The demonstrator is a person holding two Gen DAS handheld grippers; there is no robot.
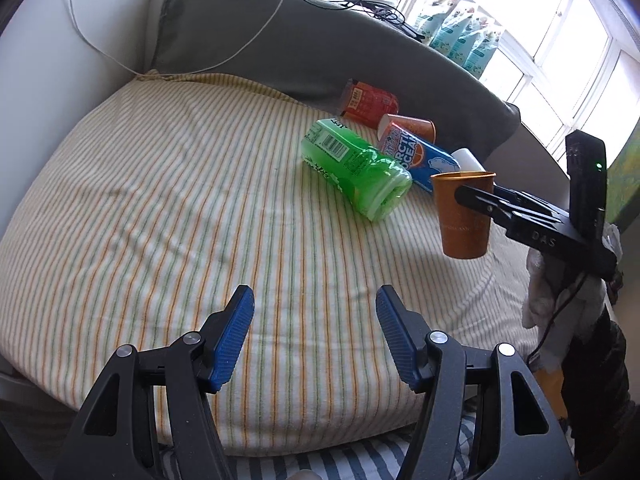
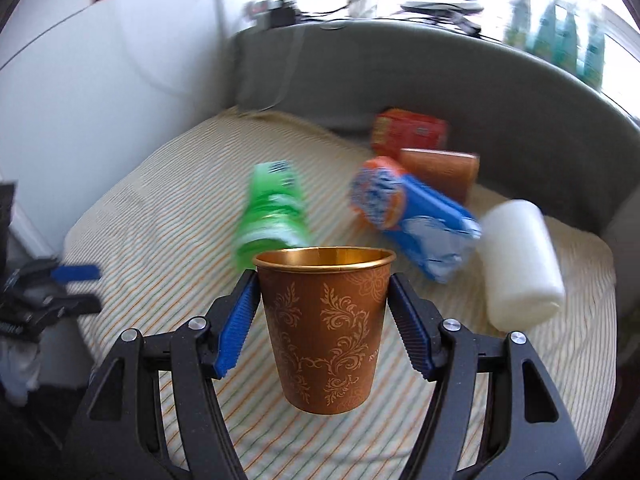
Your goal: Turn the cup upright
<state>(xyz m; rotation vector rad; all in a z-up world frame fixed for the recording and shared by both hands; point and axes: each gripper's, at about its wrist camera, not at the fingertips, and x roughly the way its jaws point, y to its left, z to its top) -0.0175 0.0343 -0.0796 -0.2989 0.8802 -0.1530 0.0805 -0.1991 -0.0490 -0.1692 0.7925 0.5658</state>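
Copper-brown cup (image 2: 326, 328) stands vertical, mouth up, clamped by right tongs (image 2: 322, 320); left tongs (image 1: 315, 336) gape empty.

My right gripper (image 2: 324, 312) has the cup (image 2: 326, 328) upright above the cushion (image 1: 160, 208); bottles (image 1: 356, 168) lie at twelve o'clock.

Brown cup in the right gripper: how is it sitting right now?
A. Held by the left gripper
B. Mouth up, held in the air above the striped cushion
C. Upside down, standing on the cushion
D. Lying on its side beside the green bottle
B: the brown cup is clamped between the right gripper fingers, its open gold rim on top and its base clear of the striped cushion.
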